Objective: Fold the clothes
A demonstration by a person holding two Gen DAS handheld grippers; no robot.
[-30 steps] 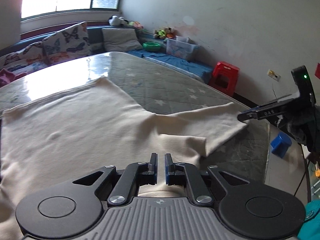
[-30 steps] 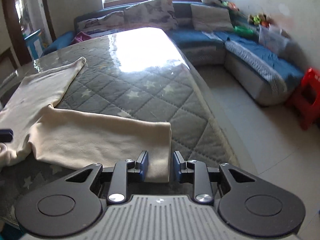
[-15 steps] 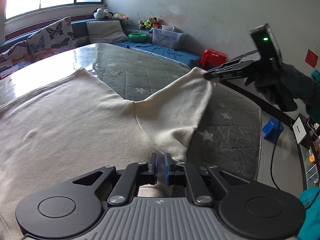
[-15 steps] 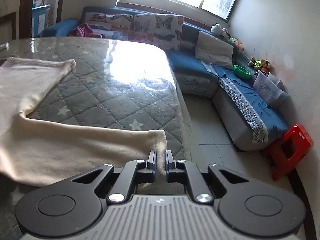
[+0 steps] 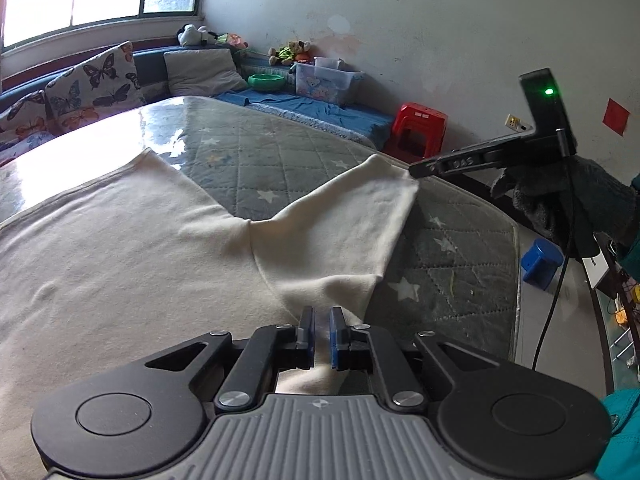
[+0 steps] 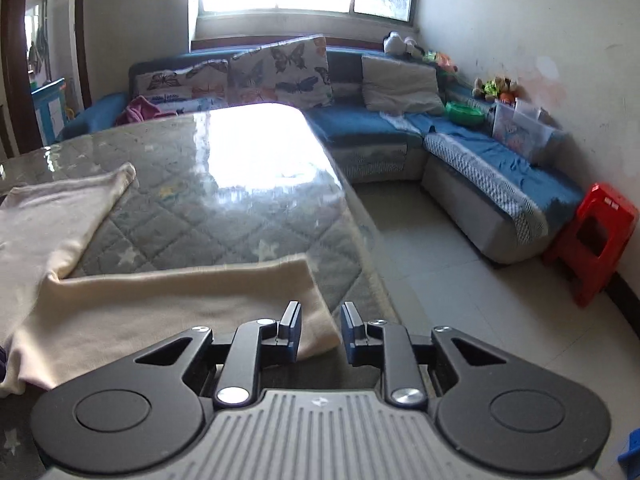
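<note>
A cream long-sleeved garment (image 5: 140,260) lies spread on the grey star-quilted table (image 5: 280,160). My left gripper (image 5: 322,336) is shut on its near edge, with fabric pinched between the blue pads. One sleeve (image 5: 352,216) stretches out to the right. The right gripper (image 5: 418,169), held by a gloved hand (image 5: 572,200), has its tip at the sleeve's end. In the right wrist view that gripper (image 6: 322,332) stands open, and the cuff corner of the garment (image 6: 180,308) lies loosely by its left finger.
The table's right edge (image 6: 360,232) drops to a tiled floor. A blue sofa (image 6: 480,152) with cushions runs along the walls. A red stool (image 6: 592,236) and a small blue object (image 5: 540,264) stand on the floor. A black cable (image 5: 556,292) hangs from the right gripper.
The right gripper, shut on the sleeve end half a second ago, has opened and the cuff now rests on the table. The left gripper stays shut on the garment.
</note>
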